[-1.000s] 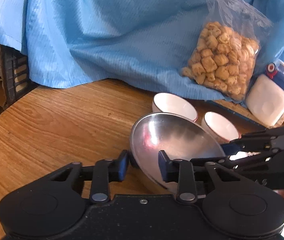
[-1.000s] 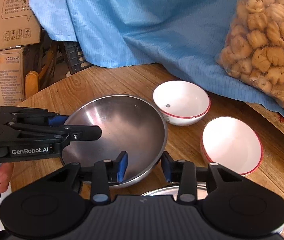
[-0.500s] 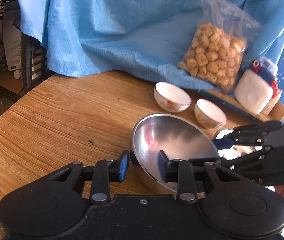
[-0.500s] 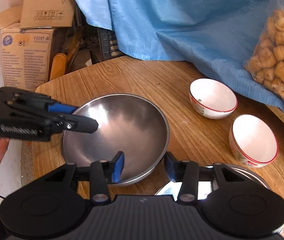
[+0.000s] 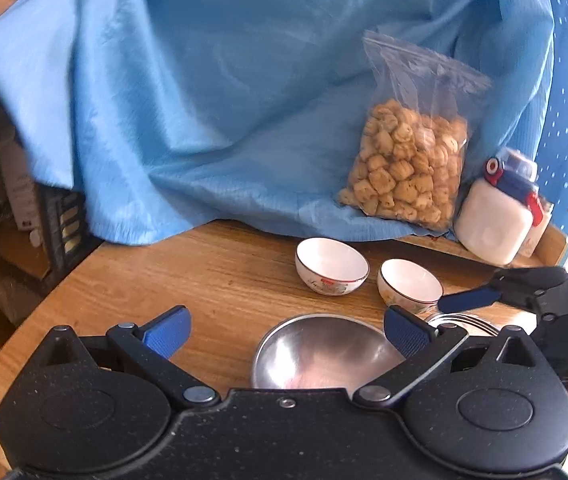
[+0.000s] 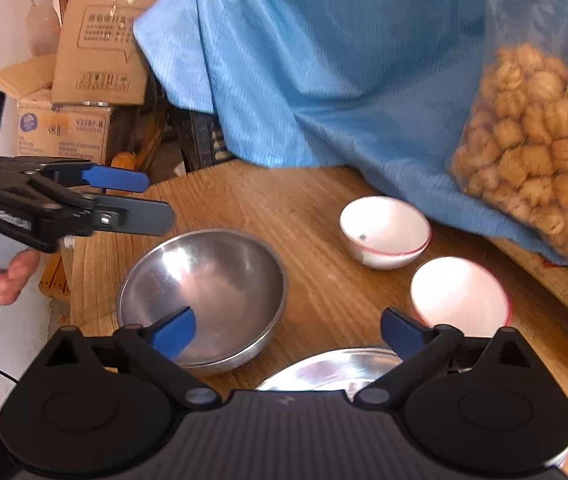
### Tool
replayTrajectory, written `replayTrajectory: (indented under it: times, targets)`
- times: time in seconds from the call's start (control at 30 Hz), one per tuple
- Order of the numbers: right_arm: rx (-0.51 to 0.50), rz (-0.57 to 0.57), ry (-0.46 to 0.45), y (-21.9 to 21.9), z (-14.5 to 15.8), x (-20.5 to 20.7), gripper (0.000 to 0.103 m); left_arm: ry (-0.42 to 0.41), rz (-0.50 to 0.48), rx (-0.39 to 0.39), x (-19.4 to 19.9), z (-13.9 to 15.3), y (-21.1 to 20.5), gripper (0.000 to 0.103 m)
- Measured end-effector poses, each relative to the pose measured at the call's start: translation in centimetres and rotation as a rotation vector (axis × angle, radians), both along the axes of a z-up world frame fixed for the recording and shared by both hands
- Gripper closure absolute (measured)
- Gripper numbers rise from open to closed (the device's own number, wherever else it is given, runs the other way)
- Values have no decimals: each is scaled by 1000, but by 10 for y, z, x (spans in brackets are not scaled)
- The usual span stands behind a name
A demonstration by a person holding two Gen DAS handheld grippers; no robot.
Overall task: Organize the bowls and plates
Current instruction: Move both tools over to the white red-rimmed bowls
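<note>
We note both tools alike: left gripper [image 5: 286, 332] and right gripper [image 6: 287, 332] in matte black speckled plastic, two round pivot housings each, silver rivets, blue ribbed pads [image 6: 174, 333]. Seen side-on, the left one carries white lettering, blurred. The hand [image 6: 8, 276] on its grip wears nothing visible.

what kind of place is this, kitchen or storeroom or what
Probably a home dining corner that doubles as storage: a wooden table with white bowls, a bag of fried snacks, and stacked cardboard boxes behind.
</note>
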State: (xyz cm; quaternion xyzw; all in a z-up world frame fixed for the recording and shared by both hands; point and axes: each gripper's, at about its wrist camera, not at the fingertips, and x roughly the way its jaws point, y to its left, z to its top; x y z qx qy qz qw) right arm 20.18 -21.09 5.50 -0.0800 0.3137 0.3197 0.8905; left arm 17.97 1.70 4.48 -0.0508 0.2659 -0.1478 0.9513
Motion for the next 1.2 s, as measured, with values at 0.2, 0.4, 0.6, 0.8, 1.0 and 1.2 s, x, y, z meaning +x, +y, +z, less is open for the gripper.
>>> replayTrajectory:
  times: [0.2, 0.4, 0.6, 0.8, 1.0, 1.2]
  targets:
    - [36, -97, -54, -35, 8, 3, 1, -14, -15, 80, 13, 14, -31, 1]
    - [29, -373, -37, -86, 9, 19, 0, 54, -6, 143, 40, 30, -63, 1]
    - [-26, -465, -13, -107, 3, 29, 0, 207, -60, 110, 72, 31, -93, 1]
    - [7, -528, -2, -111, -7, 38, 0, 254, -69, 174, 96, 22, -130, 1]
    - [28, -558, 12, -109, -20, 50, 0, 372, -49, 123, 120, 1, -146, 1]
    - [76, -544, 24, -110, -31, 57, 0, 436, -8, 74, 136, -9, -151, 1]
